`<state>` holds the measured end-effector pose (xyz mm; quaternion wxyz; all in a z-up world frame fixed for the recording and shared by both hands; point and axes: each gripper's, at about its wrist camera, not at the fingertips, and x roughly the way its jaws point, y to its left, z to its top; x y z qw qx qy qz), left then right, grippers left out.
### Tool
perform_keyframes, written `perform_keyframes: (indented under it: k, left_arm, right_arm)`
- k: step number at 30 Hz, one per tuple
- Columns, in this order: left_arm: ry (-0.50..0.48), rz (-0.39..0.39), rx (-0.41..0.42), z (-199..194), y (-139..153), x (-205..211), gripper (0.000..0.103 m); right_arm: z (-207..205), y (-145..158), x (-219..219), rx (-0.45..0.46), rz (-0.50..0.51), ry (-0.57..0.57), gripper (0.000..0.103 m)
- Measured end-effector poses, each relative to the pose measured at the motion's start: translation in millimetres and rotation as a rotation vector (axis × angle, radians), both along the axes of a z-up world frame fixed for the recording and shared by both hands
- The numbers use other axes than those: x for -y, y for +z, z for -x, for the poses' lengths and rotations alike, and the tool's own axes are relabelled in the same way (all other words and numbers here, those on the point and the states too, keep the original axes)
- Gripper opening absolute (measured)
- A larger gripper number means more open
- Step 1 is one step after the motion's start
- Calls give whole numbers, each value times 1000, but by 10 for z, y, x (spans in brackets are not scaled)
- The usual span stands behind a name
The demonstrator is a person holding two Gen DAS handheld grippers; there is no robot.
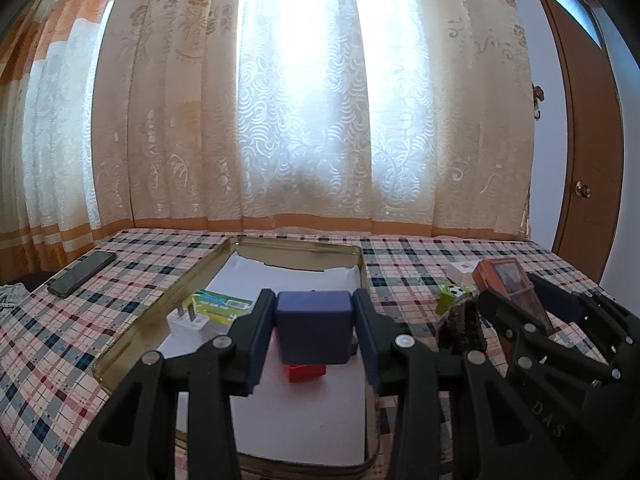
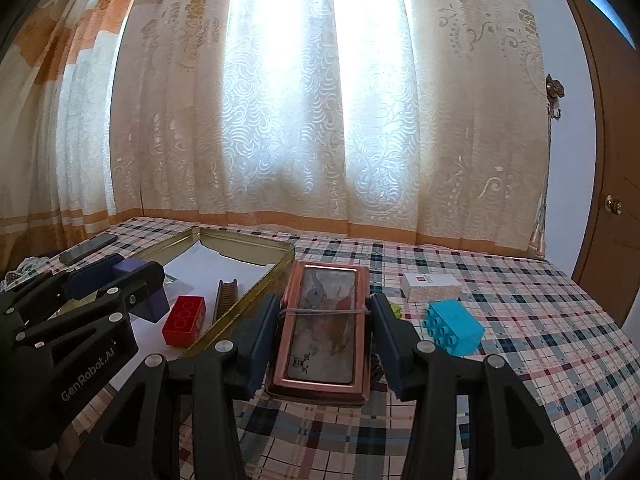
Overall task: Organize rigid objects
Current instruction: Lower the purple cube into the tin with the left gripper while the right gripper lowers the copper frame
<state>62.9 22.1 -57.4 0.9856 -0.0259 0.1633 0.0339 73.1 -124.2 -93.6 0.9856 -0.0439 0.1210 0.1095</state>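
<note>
Clamping a dark blue rounded plastic cube (image 1: 314,326) between its two fingers, your left gripper (image 1: 314,332) holds it above the white paper lining of the shallow gold metal tin tray (image 1: 362,264). Your right gripper (image 2: 324,332) is likewise closed on its load: a flat rectangular copper-rimmed case with a painted lid (image 2: 322,328), bound across the middle by a thin elastic band and held lengthwise above the plaid tablecloth (image 2: 520,360), just right of the tray's edge.

Under the blue cube, inside the tray, sits a small red plastic building brick (image 2: 185,320). Beside it in the right wrist view a brown ridged comb-like piece (image 2: 226,294) lies along the tray's right wall. Further left in the tray you have a white plug adapter with two metal prongs (image 1: 186,320), and behind it a green and white printed card packet (image 1: 218,304).

Out on the cloth to your right, a light blue studded building brick (image 2: 454,326) lies near the right gripper, with a small white cardboard box (image 2: 430,286) just beyond it. A small green cube with a football print (image 1: 452,298) sits near the tray's right side. At the far left, a dark smartphone (image 1: 82,274) lies flat, and patterned cream and orange curtains (image 1: 304,100) hang behind the table.
</note>
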Motion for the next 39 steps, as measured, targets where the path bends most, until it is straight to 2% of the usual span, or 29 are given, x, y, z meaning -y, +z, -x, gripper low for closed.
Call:
perform_keyframes:
  k: [39]
  left_arm:
    - [95, 8, -13, 18, -9, -473, 39]
  right_arm:
    - [-77, -14, -408, -14, 52, 95, 50]
